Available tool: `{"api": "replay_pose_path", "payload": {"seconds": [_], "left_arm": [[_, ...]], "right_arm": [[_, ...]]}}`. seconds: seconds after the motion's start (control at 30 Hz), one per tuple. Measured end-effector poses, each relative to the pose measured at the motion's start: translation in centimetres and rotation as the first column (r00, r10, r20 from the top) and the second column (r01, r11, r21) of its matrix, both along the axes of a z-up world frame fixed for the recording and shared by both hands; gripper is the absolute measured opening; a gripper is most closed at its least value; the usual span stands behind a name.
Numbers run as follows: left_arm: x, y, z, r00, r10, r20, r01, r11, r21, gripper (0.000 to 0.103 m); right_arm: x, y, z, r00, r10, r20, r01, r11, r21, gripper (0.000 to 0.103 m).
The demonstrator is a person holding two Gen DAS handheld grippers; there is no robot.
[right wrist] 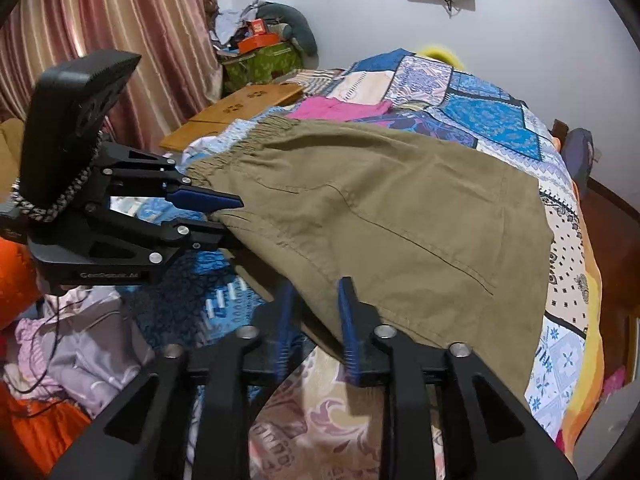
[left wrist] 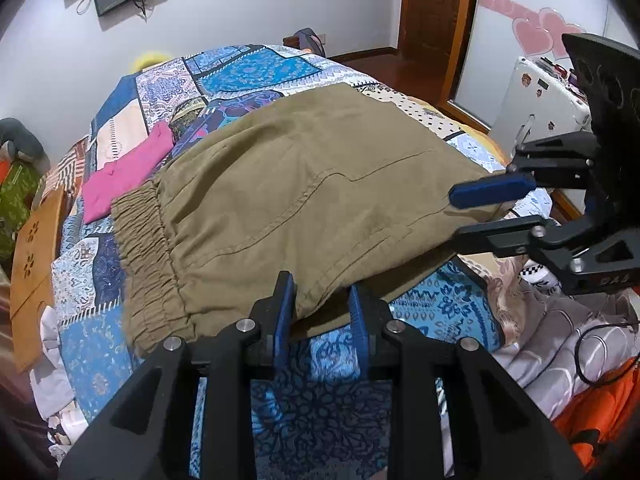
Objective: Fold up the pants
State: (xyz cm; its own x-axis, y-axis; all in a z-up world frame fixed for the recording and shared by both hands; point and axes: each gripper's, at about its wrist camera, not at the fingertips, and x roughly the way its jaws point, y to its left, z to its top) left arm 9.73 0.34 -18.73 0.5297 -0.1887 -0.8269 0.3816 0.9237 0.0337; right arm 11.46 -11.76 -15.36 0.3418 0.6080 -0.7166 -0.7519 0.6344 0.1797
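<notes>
Khaki pants (left wrist: 304, 200) lie folded on a blue patchwork quilt (left wrist: 248, 72), elastic waistband (left wrist: 148, 264) to the left. My left gripper (left wrist: 322, 300) is open, its blue-padded fingers straddling the near edge of the pants. My right gripper (left wrist: 472, 216) comes in from the right, open, one finger above and one below the fabric's right edge. In the right wrist view the pants (right wrist: 400, 220) spread ahead, the right gripper (right wrist: 314, 312) is open around their near edge, and the left gripper (right wrist: 228, 220) is open at the waistband side.
A folded pink garment (left wrist: 124, 176) lies behind the waistband. A wooden lap tray (left wrist: 36, 276) sits at the bed's left edge. Crumpled bedding and an orange cloth (left wrist: 592, 408) lie near right. A white case (left wrist: 536, 100) and a door (left wrist: 436, 8) stand beyond.
</notes>
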Motion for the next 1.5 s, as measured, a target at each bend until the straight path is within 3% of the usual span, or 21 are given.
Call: {"api": "replay_pose_path", "payload": {"seconds": [0.07,0.2,0.37,0.57,0.77,0.93,1.0,1.1,1.2,1.5], "left_arm": [[-0.3,0.2,0.5,1.000,0.000,0.001,0.000,1.000,-0.019,0.030],[-0.1,1.0,1.9,0.999,0.030,0.020,-0.028,0.995,-0.092,0.041],[2.5,2.1,1.6,0.990,0.138,-0.014,-0.139,0.975,-0.173,0.043],[3.3,2.6,-2.3,0.979,0.195,-0.054,-0.198,0.977,-0.079,0.044],[1.4,3.7,-2.0,0.986,0.166,-0.012,-0.166,0.985,-0.051,0.044],[1.1,4.9,-2.2,0.983,0.181,-0.035,-0.183,0.979,-0.091,0.040],[1.0,4.7,-2.2,0.983,0.179,-0.030,-0.181,0.980,-0.078,0.040],[1.0,4.5,-2.4,0.983,0.184,-0.025,-0.186,0.980,-0.070,0.040],[0.9,4.7,-2.5,0.979,0.200,-0.029,-0.202,0.975,-0.094,0.040],[1.8,5.6,-0.6,0.973,0.218,-0.074,-0.227,0.962,-0.150,0.040]], "right_arm": [[-0.3,-0.3,0.4,1.000,0.004,0.002,-0.004,1.000,0.015,0.032],[-0.1,-1.2,1.2,1.000,-0.025,0.013,0.024,0.998,0.055,0.033],[1.8,-1.6,-0.1,0.991,-0.121,-0.053,0.125,0.988,0.089,0.033],[2.9,-1.7,-3.4,0.974,-0.177,-0.142,0.180,0.983,0.016,0.033],[2.2,-4.3,-3.5,0.974,-0.203,-0.100,0.202,0.979,-0.024,0.033],[2.0,-6.6,-4.1,0.967,-0.235,-0.100,0.231,0.972,-0.050,0.032],[1.7,-7.0,-4.4,0.960,-0.276,-0.046,0.269,0.955,-0.122,0.047],[2.3,-9.8,-5.5,0.940,-0.317,-0.126,0.308,0.948,-0.086,0.053],[2.5,-11.2,-6.1,0.920,-0.340,-0.193,0.341,0.940,-0.031,0.056],[2.5,-10.3,-4.3,0.928,-0.344,-0.144,0.335,0.938,-0.085,0.057]]}}
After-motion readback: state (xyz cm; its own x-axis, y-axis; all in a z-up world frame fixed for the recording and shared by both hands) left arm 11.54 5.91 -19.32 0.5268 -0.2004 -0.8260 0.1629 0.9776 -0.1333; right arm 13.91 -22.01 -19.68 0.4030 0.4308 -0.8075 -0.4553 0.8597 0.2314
